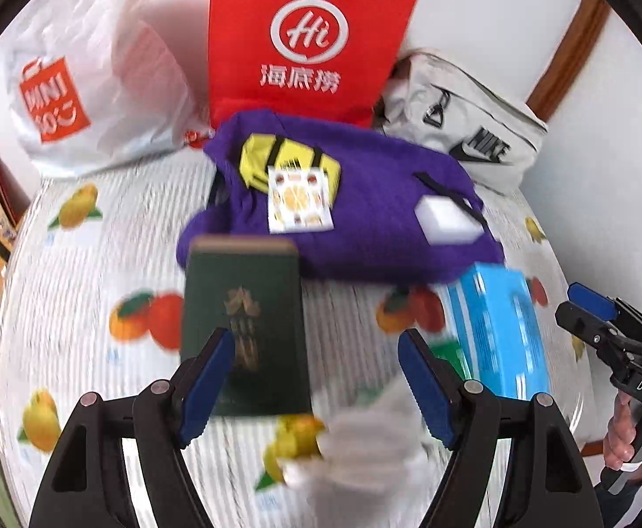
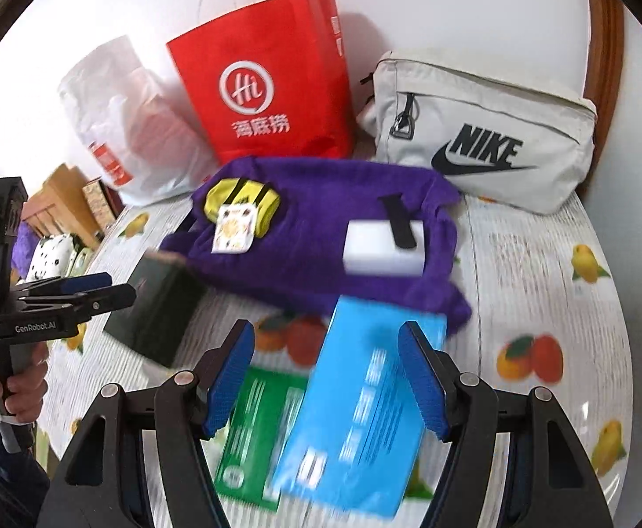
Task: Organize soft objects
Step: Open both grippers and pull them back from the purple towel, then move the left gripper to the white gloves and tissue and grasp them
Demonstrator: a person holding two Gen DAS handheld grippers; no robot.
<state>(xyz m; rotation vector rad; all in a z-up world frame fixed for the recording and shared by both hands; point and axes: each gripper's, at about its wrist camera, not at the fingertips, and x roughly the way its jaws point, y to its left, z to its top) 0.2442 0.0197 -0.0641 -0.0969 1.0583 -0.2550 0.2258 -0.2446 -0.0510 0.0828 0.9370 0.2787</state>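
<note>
Both views are smeared by motion blur, so the print on the dark green rectangular box [image 1: 244,325] and on the light blue rectangular packet [image 2: 360,400] cannot be read. A crumpled white soft thing [image 1: 365,453] at the bottom of the left wrist view is too blurred to identify. The green flat packet [image 2: 259,431] is partly covered by the blue one.

The left claw [image 1: 316,380] has its blue-padded fingers spread wide, gripping nothing; the dark green box lies just ahead of its left finger. The right claw [image 2: 334,378] is likewise spread wide and empty, above the light blue packet.

On the table with a fruit-printed cloth [image 2: 541,290] lies a folded purple cloth [image 2: 321,229], carrying a yellow rolled fabric with black stripes [image 2: 242,202], a white square patterned card [image 2: 233,233] and a white foam block [image 2: 382,251]. Behind stand a red paper bag [image 2: 268,88], a white plastic bag [image 1: 92,88] and a grey Nike pouch [image 2: 483,149].
</note>
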